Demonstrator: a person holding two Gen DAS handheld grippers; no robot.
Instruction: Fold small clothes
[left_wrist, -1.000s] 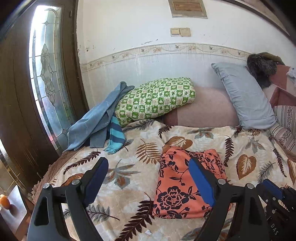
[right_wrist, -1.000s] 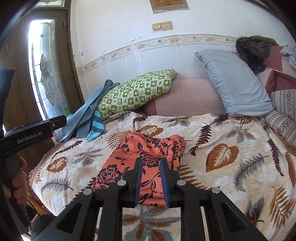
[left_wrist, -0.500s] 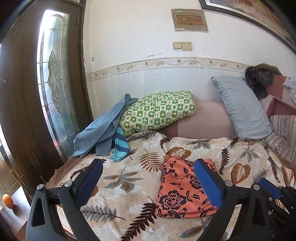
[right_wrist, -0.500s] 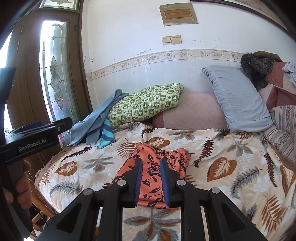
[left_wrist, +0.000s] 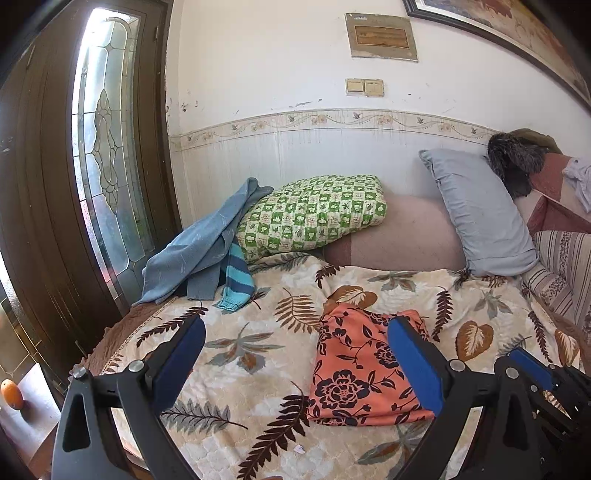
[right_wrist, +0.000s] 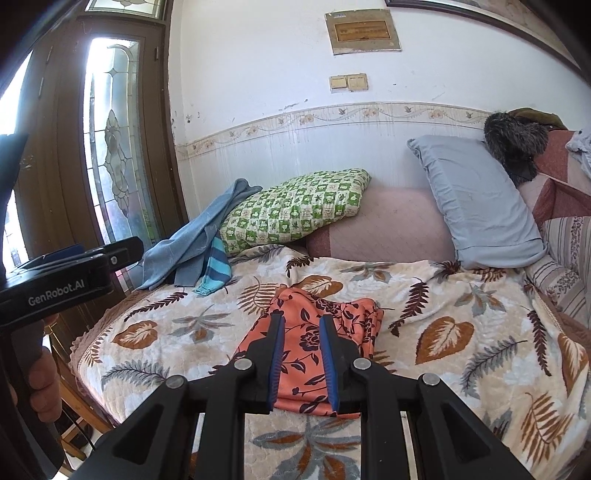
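Orange floral garment (left_wrist: 364, 363) looks folded; left gripper (left_wrist: 295, 354) wide apart, right gripper (right_wrist: 301, 349) narrowly apart, both empty. Next, probably the blue clothes (left_wrist: 207, 247).

**A lived-in room at home**

I am in a home, over a bed (left_wrist: 236, 354) spread with a leaf-print blanket. A green checked pillow (left_wrist: 314, 214) and a grey-blue pillow (left_wrist: 476, 214) lean on a white wall with a flowered border strip (left_wrist: 332, 120). To my left stands a dark wooden door (left_wrist: 44, 177) with a leaded glass pane. Clothes (left_wrist: 199, 247) lie loose near the pillow, and light switches (left_wrist: 364, 87) sit on the scuffed wall.
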